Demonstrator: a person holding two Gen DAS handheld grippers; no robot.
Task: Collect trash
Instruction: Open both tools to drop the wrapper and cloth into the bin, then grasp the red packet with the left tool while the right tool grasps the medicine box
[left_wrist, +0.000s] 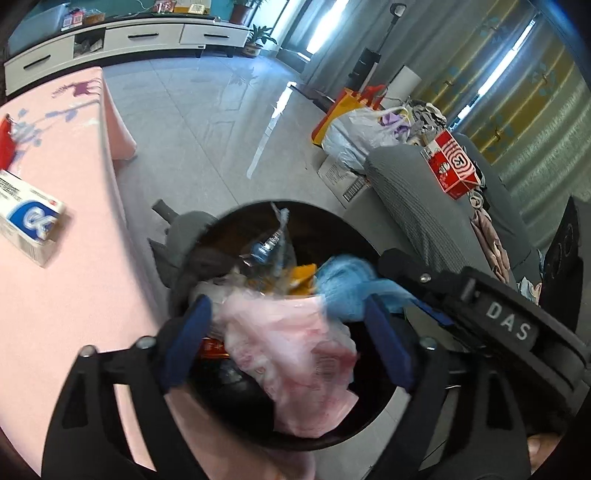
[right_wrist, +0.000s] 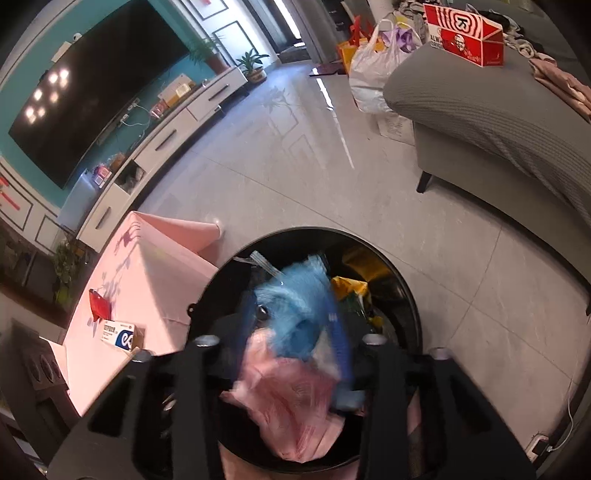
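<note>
Trash: a pink plastic bag (left_wrist: 295, 354) lies in the black bin (left_wrist: 332, 218) directly below the left tongs (left_wrist: 288, 347), spread wide and empty. Blue crumpled material (right_wrist: 295, 306) sits between the half-open right tongs (right_wrist: 291, 339), apparently released.

Pink bag (left_wrist: 295, 354) and blue bag (right_wrist: 295, 306) motion-blurred; bin (right_wrist: 402, 295) near rim hidden behind gripper bodies; lower trash unidentifiable.

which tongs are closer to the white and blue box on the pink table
Left. The left tongs hang over the black bin on the side next to the pink table with the box; the right tongs sit further over, on the bin's couch side.
</note>
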